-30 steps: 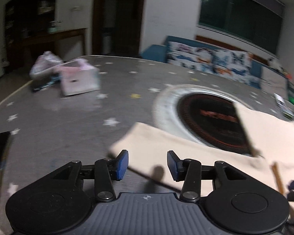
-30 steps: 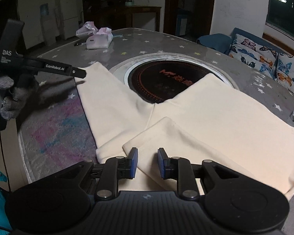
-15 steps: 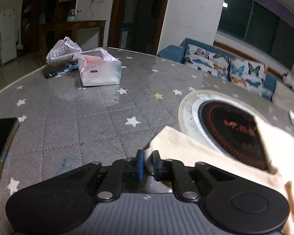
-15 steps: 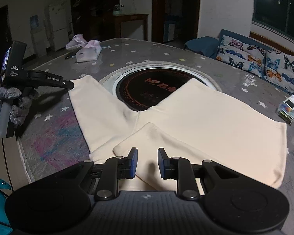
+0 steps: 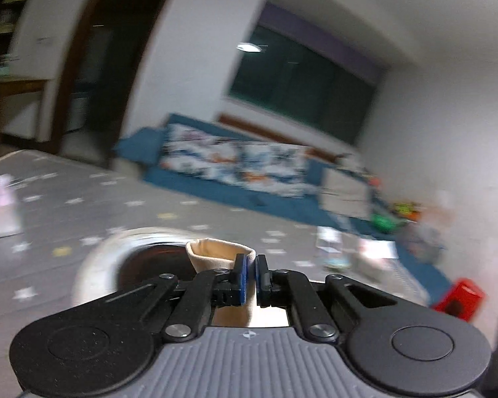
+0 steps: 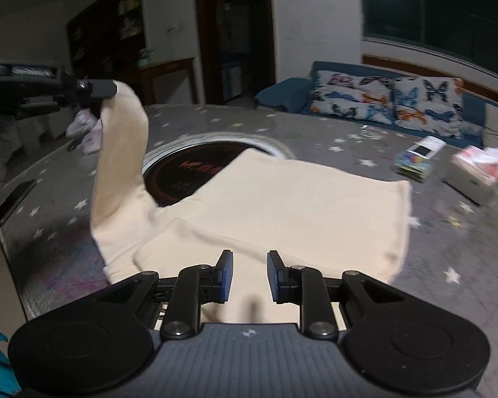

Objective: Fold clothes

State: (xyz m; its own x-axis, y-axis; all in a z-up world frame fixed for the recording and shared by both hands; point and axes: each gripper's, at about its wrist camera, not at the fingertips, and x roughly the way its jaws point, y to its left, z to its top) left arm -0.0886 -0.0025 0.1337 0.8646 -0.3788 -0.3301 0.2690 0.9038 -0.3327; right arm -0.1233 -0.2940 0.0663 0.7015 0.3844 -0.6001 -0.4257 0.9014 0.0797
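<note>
I had the left gripper (image 5: 251,270) clamped on the cream garment's (image 6: 282,205) sleeve, right gripper (image 6: 249,277) jaws apart and empty; best to carry it across slowly, keeping the edges aligned.

No legible txt; hob (image 6: 196,172) logo blurred.

- cream garment (image 6: 282,199)
- grey table cover (image 6: 348,139) with white stars
- blue sofa (image 6: 289,96), butterfly-print cushions (image 6: 388,99)
- black grippers, blue pads (image 6: 227,277)
</note>
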